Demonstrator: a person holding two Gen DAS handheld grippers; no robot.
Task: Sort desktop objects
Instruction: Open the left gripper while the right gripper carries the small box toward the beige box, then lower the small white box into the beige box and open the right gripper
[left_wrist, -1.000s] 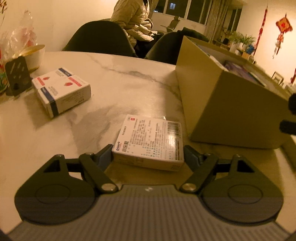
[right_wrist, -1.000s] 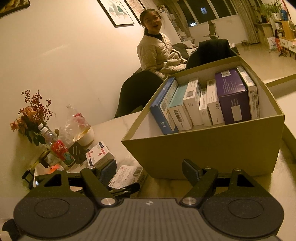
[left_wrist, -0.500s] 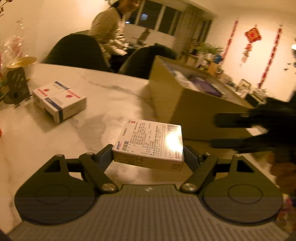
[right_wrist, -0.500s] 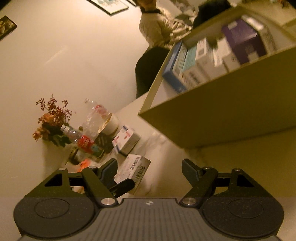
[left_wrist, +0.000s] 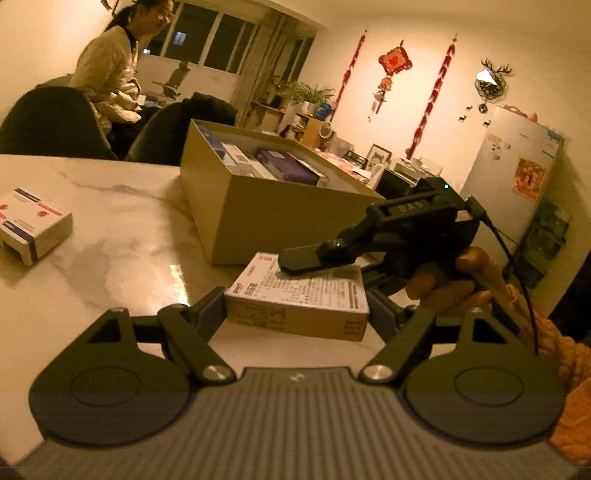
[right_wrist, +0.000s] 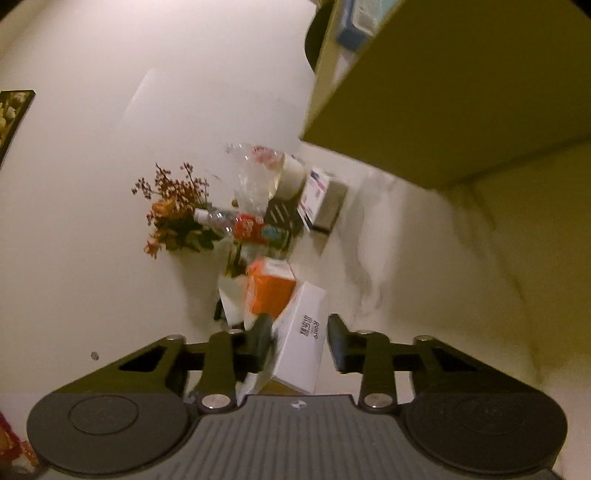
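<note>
Left tool clamps a flat white printed medicine carton, held above the pale marbled surface. Right tool straddles the carton's far end, fingers parted, upper finger over its top. Tan cardboard box just behind.

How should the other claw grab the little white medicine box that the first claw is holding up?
Best guess: pinch the medicine box across its flat top and bottom, coming from its free right end. The left gripper already clamps the two short sides, so only the broad faces stay open. The right gripper sits there, open.
</note>
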